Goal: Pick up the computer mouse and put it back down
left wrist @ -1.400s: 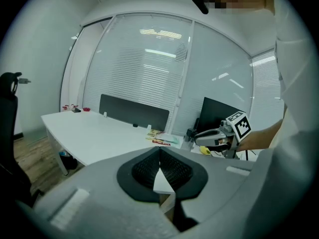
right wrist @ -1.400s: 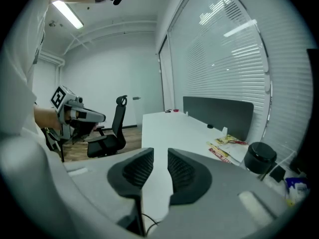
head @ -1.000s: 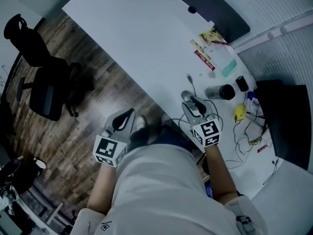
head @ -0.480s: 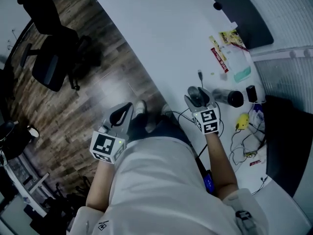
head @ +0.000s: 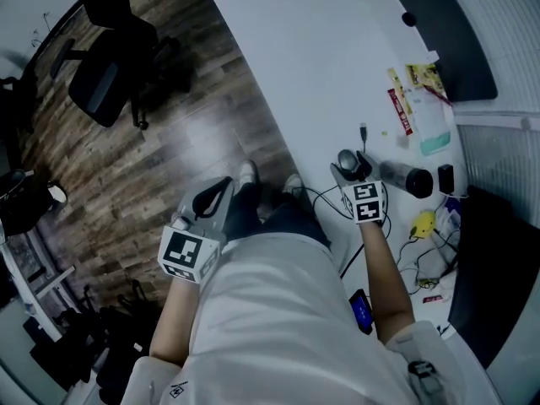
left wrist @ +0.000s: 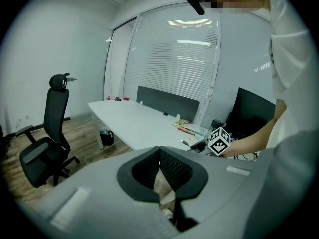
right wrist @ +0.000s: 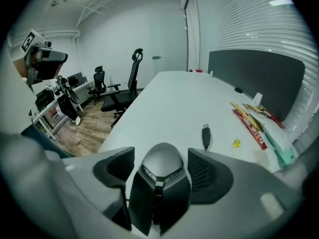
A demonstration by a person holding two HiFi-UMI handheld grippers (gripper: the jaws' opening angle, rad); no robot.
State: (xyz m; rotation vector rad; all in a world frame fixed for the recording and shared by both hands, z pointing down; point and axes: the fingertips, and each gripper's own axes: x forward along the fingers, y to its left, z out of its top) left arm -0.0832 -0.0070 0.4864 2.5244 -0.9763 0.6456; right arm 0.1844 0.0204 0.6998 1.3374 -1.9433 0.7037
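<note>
The dark computer mouse (head: 346,157) (right wrist: 160,171) rests on the white table (head: 295,66) (right wrist: 169,98) near its front edge. My right gripper (head: 349,167) (right wrist: 160,153) stands around it, one jaw on each side. The jaws are opening, and a narrow gap shows between each ribbed pad and the mouse's flanks. My left gripper (head: 211,199) (left wrist: 160,151) hangs off the table over the wooden floor, to the left of the person's body. Its tips touch and it holds nothing.
A USB plug (head: 364,131) (right wrist: 205,133) lies just beyond the mouse. A black cylinder (head: 407,178), snack packets (head: 398,110), a yellow object (head: 422,224) and cables (head: 321,201) lie to the right. A dark divider panel (head: 447,32) lines the far edge. An office chair (head: 105,74) stands on the floor.
My right gripper has sunk to the table with the mouse and its jaws have spread away from it. The left gripper has shifted only a little.
</note>
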